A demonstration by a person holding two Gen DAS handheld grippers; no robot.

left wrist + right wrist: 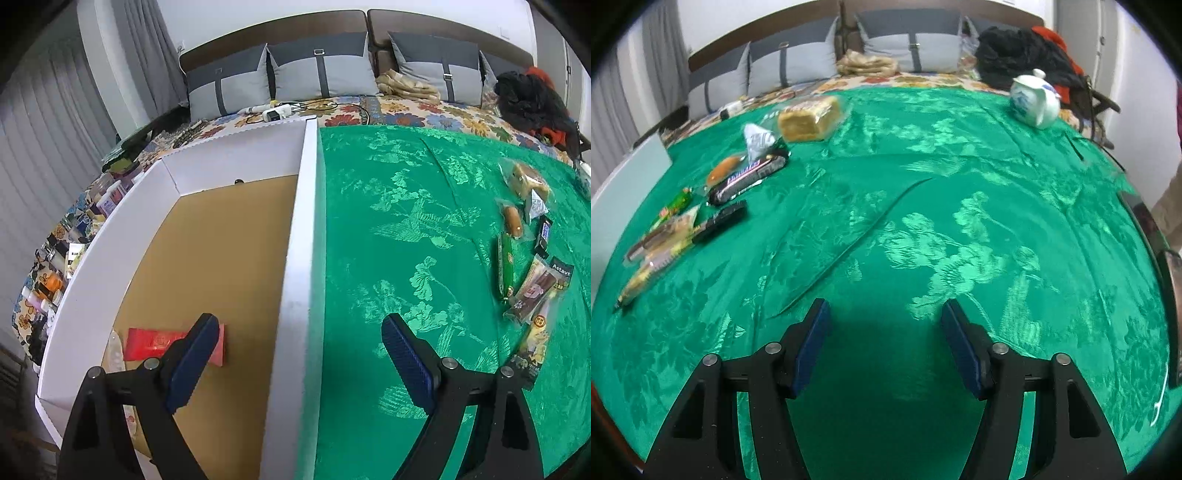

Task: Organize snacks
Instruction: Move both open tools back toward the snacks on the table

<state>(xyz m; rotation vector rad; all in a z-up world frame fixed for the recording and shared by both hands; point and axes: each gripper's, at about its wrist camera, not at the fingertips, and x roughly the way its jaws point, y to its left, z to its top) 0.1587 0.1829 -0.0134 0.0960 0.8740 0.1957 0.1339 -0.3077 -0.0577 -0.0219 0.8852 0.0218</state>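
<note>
Left tool (pixel 299 354) gaping, wrapper (pixel 561 272) — "Astavi"

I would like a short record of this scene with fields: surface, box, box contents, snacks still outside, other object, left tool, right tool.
surface: green patterned cloth
box: white cardboard box, at cloth's left edge
box contents: red packet, another pale packet partly hidden
snacks still outside: wrapped cake, chocolate bar, green stick packet, several more
other object: white teapot
left tool: open, empty
right tool: open, empty

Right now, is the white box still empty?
No. A red packet already lies on the brown floor of the white box, near its close end, partly behind one finger of the left tongs.
</note>
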